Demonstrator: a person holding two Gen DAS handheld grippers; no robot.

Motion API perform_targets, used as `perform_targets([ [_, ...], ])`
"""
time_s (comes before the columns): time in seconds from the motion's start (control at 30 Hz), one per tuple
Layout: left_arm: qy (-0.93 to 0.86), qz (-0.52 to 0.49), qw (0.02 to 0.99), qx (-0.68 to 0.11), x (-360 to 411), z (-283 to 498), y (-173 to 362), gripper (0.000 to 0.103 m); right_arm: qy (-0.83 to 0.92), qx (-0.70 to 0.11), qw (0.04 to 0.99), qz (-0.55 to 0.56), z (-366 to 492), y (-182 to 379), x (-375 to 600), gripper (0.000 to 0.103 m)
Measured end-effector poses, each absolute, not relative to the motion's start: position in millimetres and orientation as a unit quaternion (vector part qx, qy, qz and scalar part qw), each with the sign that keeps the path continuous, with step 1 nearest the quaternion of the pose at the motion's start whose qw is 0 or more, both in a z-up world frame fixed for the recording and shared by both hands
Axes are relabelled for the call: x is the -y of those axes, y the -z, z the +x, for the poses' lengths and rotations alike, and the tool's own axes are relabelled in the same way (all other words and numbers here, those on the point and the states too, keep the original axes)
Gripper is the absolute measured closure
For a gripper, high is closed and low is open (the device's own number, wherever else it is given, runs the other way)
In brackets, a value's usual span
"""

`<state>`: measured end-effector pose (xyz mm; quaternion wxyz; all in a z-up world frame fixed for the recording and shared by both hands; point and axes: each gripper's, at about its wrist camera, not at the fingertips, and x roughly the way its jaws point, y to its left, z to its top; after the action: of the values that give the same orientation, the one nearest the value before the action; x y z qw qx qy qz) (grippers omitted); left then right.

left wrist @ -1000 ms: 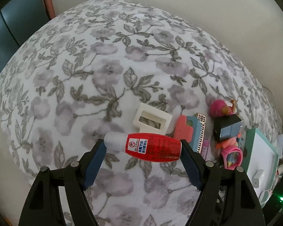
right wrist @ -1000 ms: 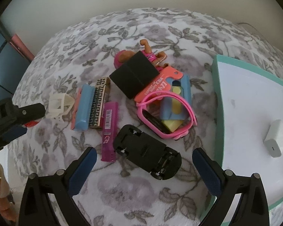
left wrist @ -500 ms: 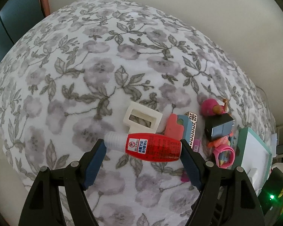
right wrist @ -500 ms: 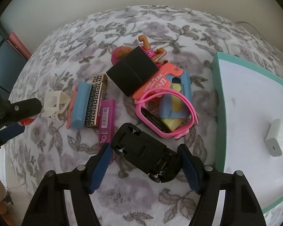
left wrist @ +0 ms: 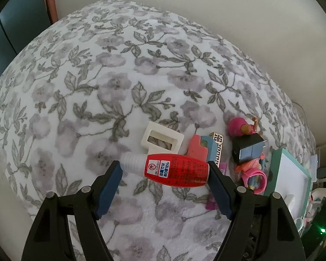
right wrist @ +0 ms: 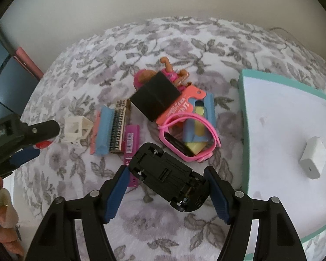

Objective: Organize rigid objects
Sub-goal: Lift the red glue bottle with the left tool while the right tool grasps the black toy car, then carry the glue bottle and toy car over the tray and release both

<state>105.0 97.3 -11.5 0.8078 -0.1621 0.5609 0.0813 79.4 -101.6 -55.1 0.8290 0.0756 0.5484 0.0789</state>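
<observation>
Once closed from a wide spread over the past second, with blue pads now pressed against both ends of the upside-down black plastic toy car, grips firmly: right gripper clamped on the car, wheels upward, apparently lifted slightly off the grey-flowered white fleece blanket. Marks the grasp as made; calls next, by judgement, for a carry toward the teal-rimmed white tray just to the right, where a white charger cube already lies. Holds meanwhile, unchanged throughout, the red-labelled small plastic bottle with clear cap crosswise between the pads of the left gripper, above the blanket and nearer than the white rectangular plastic frame. Leaves beyond the car the pink strap watch, the black folded box, the magenta flat stick and the blue and salmon block still clustered and unsorted. Warrants care with the pink strap near the car during the lift.
</observation>
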Motion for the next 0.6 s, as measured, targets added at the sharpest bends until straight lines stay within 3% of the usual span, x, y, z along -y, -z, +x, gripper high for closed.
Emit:
perform_targets([
  [0.27, -0.074, -0.132, 0.829, -0.539, -77, 100, -12, 0.024, -0.057, -0.515, 0.851, 0.086, 63, 19, 140, 0.030],
  [0.6, -0.001, -0.072, 0.850, -0.522, 1, 86, -39, 0.024, 0.035, -0.499, 0.856, 0.131, 41, -4, 229, 0.030],
])
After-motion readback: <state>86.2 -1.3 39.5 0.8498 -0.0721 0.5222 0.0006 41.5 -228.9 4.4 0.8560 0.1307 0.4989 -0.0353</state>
